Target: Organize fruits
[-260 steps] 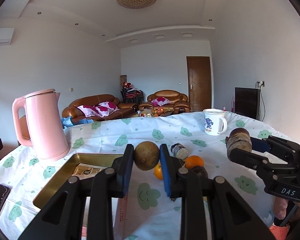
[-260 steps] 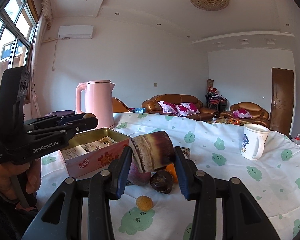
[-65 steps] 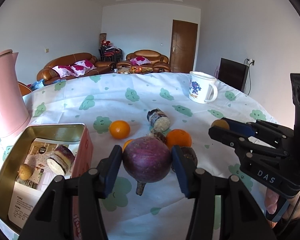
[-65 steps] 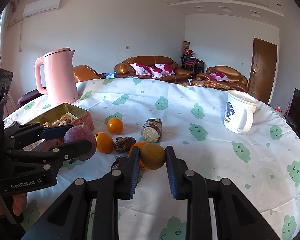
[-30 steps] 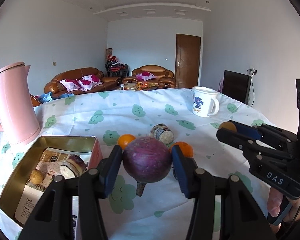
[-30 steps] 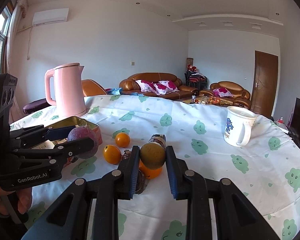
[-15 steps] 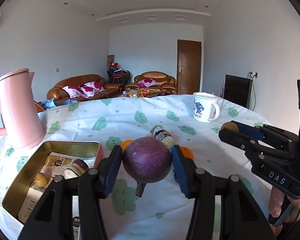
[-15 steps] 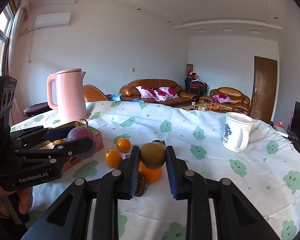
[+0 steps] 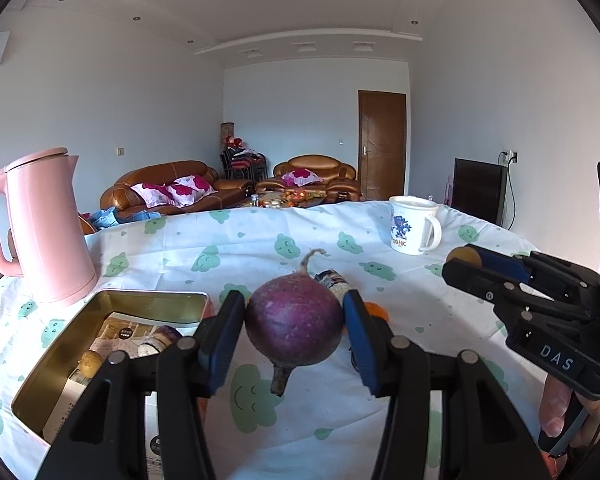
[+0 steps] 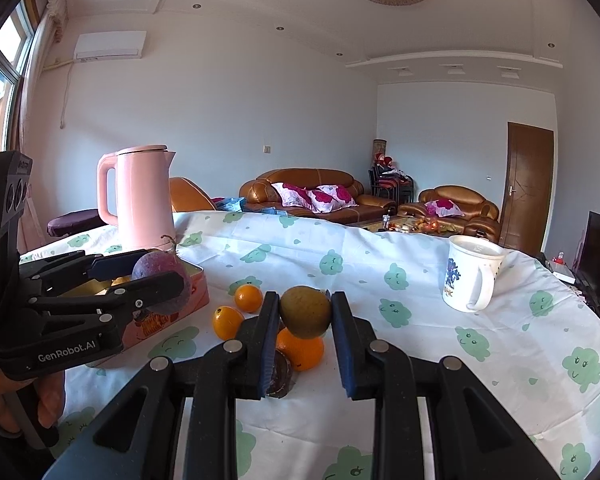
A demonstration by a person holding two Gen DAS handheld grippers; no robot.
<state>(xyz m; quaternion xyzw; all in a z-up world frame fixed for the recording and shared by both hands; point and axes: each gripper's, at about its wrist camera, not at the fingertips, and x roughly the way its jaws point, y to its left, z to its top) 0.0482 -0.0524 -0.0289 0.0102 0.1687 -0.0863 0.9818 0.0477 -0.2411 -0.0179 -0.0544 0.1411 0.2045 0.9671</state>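
Left wrist view: desk [image 9: 260,240] under a cloud-print cloth, pink kettle [image 9: 44,224] at its far left, open tin [image 9: 100,344] just in front. Left hand-held gripper [image 9: 294,332] pinches a purple root [image 9: 294,328], raised right of the tin. Right hand-held gripper [image 10: 305,320] pinches a brown-green fruit [image 10: 305,311] above loose oranges [image 10: 248,298]. Step in hand, as I judge it: carrying to the tin. Next (likely): swing the root left over the tin, lower, then release.
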